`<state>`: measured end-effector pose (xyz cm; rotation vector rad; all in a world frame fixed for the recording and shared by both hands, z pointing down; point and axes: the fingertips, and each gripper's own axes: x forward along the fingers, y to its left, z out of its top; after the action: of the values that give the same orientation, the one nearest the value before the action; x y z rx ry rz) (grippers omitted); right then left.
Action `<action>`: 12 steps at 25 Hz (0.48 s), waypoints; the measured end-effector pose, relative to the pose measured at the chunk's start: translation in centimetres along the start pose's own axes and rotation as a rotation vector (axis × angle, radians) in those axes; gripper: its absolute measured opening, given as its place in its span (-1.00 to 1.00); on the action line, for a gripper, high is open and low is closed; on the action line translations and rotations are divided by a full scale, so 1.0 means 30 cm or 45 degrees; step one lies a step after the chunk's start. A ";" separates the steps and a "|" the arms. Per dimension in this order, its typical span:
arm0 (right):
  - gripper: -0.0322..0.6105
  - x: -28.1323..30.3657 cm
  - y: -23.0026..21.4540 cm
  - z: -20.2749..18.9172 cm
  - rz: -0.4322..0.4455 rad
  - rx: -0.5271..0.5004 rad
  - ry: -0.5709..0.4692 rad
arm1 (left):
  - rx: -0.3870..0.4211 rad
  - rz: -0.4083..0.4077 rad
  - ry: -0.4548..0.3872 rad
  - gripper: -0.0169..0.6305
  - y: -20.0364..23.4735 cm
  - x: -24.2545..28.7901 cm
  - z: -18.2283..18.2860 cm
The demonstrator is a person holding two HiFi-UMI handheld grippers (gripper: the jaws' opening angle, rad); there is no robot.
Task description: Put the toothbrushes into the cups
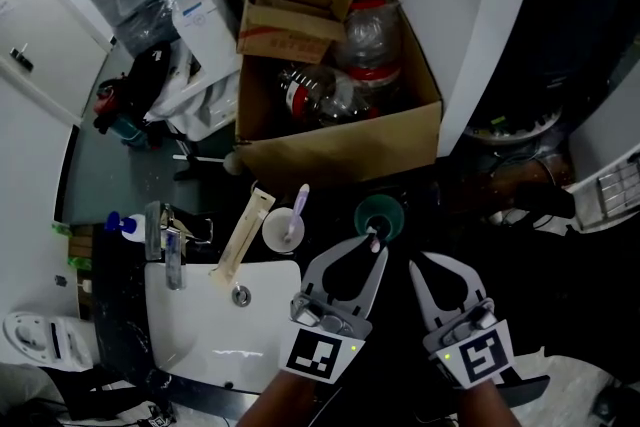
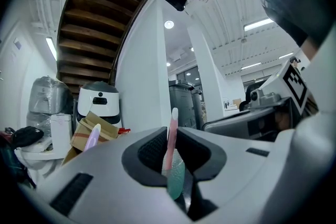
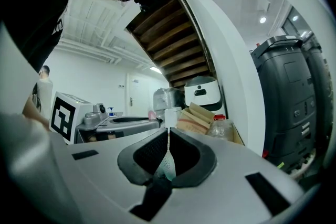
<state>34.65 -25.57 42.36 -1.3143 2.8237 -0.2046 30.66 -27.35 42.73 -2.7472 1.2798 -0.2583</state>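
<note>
Two cups are seen on the dark counter beside the sink: the white cup, in which a lilac toothbrush is already stood, and the green cup just to its right. The pink toothbrush is clamped between the closed jaws of the left gripper. It is held nearly upright, with its lower end directed into the green cup, which is seen right under the jaws in the left gripper view. Whether this end touches the bottom cannot be told. The right gripper is closed with nothing between its jaws and is held near the green cup but apart from it, so the cup is not steadied by anything. Several things could go wrong from here. If the jaws are opened while the brush is high or tilted, the rim may be struck and the brush thrown onto the counter or toward the sink. The green cup (probably light plastic) may be tipped if its rim is pushed by a jaw, or if the brush is dragged sideways when the left gripper is taken away. The white cup stands near and could be knocked by a wide sideways move.
</note>
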 end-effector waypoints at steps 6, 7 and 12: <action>-0.79 -0.005 0.017 0.000 0.006 0.000 0.000 | 0.049 -0.019 0.029 -0.75 -0.018 -0.013 -0.015; -0.79 -0.007 0.017 -0.001 0.003 0.001 0.003 | 0.066 -0.022 0.029 -0.74 -0.025 -0.010 -0.016; -0.79 -0.010 0.031 0.022 0.001 -0.007 -0.013 | 0.085 -0.036 0.017 -0.66 -0.042 -0.009 -0.013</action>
<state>34.19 -24.83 41.57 -1.3116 2.8181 -0.1893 31.36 -26.33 43.27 -2.7136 1.2138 -0.3168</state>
